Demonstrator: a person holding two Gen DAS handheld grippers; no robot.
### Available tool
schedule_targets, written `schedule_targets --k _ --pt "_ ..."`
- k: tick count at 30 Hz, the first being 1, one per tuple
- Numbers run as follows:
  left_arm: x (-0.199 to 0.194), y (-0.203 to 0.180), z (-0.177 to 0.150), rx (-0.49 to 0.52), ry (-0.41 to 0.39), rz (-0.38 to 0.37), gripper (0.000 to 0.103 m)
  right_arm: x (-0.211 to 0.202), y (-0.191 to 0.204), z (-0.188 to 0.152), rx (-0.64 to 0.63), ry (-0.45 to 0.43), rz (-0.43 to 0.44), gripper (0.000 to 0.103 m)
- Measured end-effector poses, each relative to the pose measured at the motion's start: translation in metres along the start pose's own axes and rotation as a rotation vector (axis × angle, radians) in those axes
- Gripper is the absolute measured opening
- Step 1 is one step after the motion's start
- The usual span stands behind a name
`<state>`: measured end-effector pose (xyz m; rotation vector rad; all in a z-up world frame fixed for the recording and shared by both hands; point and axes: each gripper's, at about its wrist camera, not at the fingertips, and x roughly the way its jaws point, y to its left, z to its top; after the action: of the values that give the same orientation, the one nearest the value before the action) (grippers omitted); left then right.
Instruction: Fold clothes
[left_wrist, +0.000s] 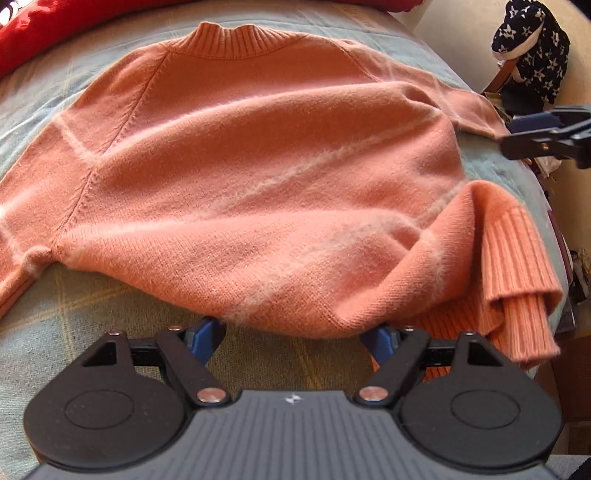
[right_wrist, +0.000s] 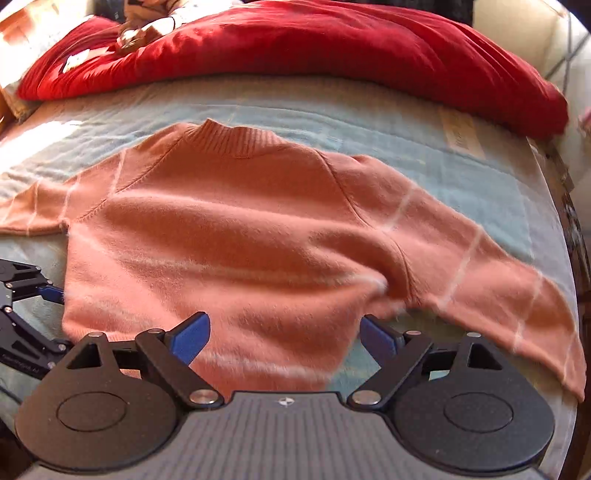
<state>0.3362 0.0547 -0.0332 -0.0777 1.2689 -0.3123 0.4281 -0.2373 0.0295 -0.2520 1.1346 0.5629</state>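
A salmon-orange knit sweater (left_wrist: 258, 177) with pale fuzzy stripes lies on a light blue bedspread (left_wrist: 92, 314), collar at the far side. Its bottom hem is bunched at the right, ribbed edge (left_wrist: 517, 280) turned up. My left gripper (left_wrist: 295, 332) is open, its blue pads at the near hem, the hem lying between them. In the right wrist view the sweater (right_wrist: 240, 236) lies spread with both sleeves out. My right gripper (right_wrist: 284, 332) is open over the hem. The left gripper also shows at that view's left edge (right_wrist: 29, 295), and the right gripper at the left view's right edge (left_wrist: 546, 136).
A red quilt (right_wrist: 295, 48) is heaped along the far side of the bed. A dark star-print cloth (left_wrist: 532, 48) hangs on a chair beyond the bed's right edge. The bedspread (right_wrist: 443, 158) edge drops away at the right.
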Motion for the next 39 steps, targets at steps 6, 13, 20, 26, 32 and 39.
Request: schedule_targets --k 6,13,20,26,32,39 --pt "0.012 -0.012 -0.013 0.033 0.072 -0.024 0.079 0.012 0.002 -0.007 0.010 -0.005 0.076 0.092" --pt "-0.012 0.002 0.011 -0.056 -0.026 -0.093 0.078 0.034 0.013 -0.008 -0.011 -0.023 0.169 0.086" --pt "-0.014 0.034 0.076 -0.151 -0.221 -0.116 0.078 0.063 0.016 0.005 -0.007 -0.066 0.242 0.087" --pt "0.028 0.050 0.114 -0.146 -0.216 -0.050 0.079 0.110 -0.008 0.045 0.082 -0.132 0.247 0.088" --pt "0.029 0.047 0.089 -0.175 -0.237 -0.060 0.080 0.082 -0.020 0.016 0.130 -0.185 0.286 0.088" --pt "-0.006 0.032 0.056 -0.137 -0.267 -0.011 0.080 0.027 -0.023 -0.041 0.126 -0.141 0.252 0.091"
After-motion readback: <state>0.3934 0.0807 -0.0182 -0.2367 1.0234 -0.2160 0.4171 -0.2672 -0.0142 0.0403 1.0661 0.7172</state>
